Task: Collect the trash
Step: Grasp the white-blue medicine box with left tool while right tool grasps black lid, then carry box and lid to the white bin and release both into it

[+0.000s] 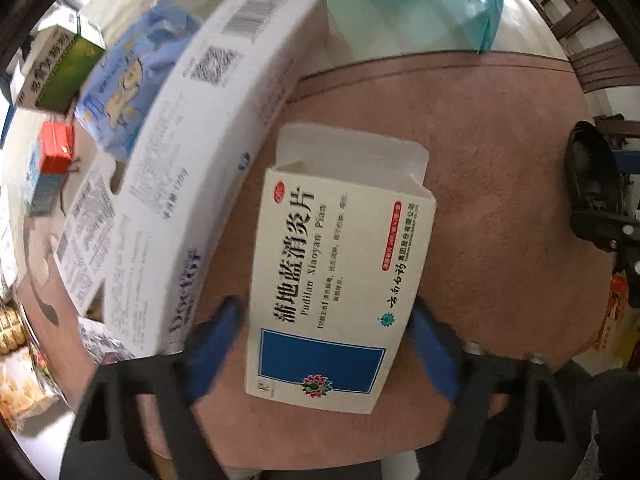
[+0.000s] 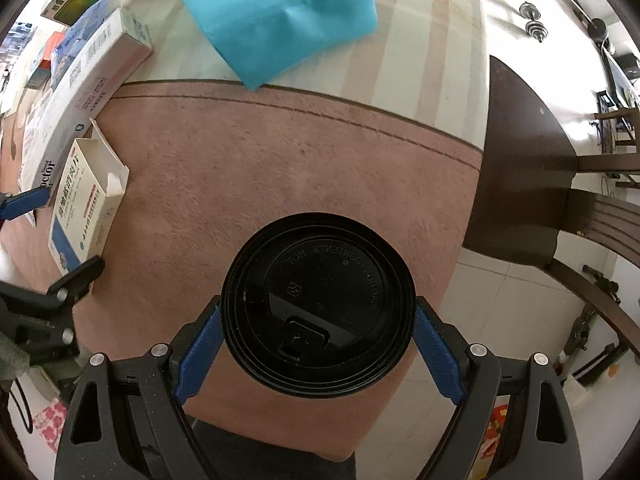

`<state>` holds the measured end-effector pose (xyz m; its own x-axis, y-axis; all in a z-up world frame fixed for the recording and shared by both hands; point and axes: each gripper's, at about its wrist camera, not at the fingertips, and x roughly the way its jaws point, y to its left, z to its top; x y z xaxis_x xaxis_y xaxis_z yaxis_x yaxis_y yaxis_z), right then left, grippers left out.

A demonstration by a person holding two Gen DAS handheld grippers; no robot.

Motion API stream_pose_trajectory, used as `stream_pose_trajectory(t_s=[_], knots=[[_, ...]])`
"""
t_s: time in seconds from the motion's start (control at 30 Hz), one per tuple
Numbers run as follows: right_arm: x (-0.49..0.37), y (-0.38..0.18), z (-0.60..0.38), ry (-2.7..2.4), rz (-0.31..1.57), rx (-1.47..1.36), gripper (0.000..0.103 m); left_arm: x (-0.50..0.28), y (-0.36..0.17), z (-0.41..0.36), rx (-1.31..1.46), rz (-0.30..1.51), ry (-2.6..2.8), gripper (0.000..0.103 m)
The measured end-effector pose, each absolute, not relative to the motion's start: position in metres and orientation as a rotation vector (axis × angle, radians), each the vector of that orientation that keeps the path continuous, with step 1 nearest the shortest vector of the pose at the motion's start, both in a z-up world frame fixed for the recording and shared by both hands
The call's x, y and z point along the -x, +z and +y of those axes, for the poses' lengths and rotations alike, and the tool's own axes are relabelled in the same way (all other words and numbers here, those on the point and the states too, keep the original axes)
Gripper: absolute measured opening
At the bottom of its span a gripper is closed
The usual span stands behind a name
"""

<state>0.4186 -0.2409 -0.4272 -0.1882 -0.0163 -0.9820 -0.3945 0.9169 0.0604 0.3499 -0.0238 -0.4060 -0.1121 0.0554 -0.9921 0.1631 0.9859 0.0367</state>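
Observation:
An opened cream and blue medicine box point(image 1: 340, 276) lies on the pink mat point(image 1: 480, 160), between the blue fingers of my left gripper point(image 1: 324, 316). The left finger stands a little off the box and the right finger is at its edge; the jaws are wide apart. The box also shows in the right wrist view point(image 2: 86, 200). My right gripper point(image 2: 318, 324) is shut on a black cup lid point(image 2: 318, 312), its blue pads pressed against both sides of the rim. A long white box point(image 1: 192, 168) lies just left of the medicine box.
A teal paper sheet point(image 2: 280, 12) lies on the striped cloth beyond the mat. A blue packet point(image 1: 128, 80), a green box point(image 1: 56, 68) and a red box point(image 1: 56, 148) crowd the far left. A dark wooden chair point(image 2: 560, 192) stands off the table's right edge.

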Motion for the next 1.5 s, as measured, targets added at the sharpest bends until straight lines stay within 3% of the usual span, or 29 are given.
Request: stream_pose_trajectory(t_s=[0.17, 0.3, 0.43, 0.67, 0.97, 1.5], knots=[[-0.426, -0.424, -0.238, 0.359, 1.729, 0.305, 0.09, -0.319, -0.402, 0.003, -0.007, 1.699, 0.01, 0.074], [-0.421, -0.422, -0.231, 0.393, 1.721, 0.321, 0.09, -0.277, -0.403, 0.044, 0.413, 1.751, 0.291, 0.074], [-0.415, -0.426, -0.217, 0.433, 1.726, 0.337, 0.091, -0.244, -0.399, 0.08, 0.705, 1.678, 0.441, 0.075], [-0.414, -0.439, -0.205, 0.426, 1.748, 0.365, 0.096, -0.265, -0.394, 0.061, 0.501, 1.754, 0.365, 0.076], [-0.4, -0.446, -0.198, 0.384, 1.691, 0.377, 0.094, -0.231, -0.384, 0.029, 0.5, 1.656, 0.439, 0.072], [-0.32, -0.371, -0.172, 0.552, 1.612, 0.333, 0.091, -0.104, -0.252, 0.034, 0.589, 1.33, 0.571, 0.072]])
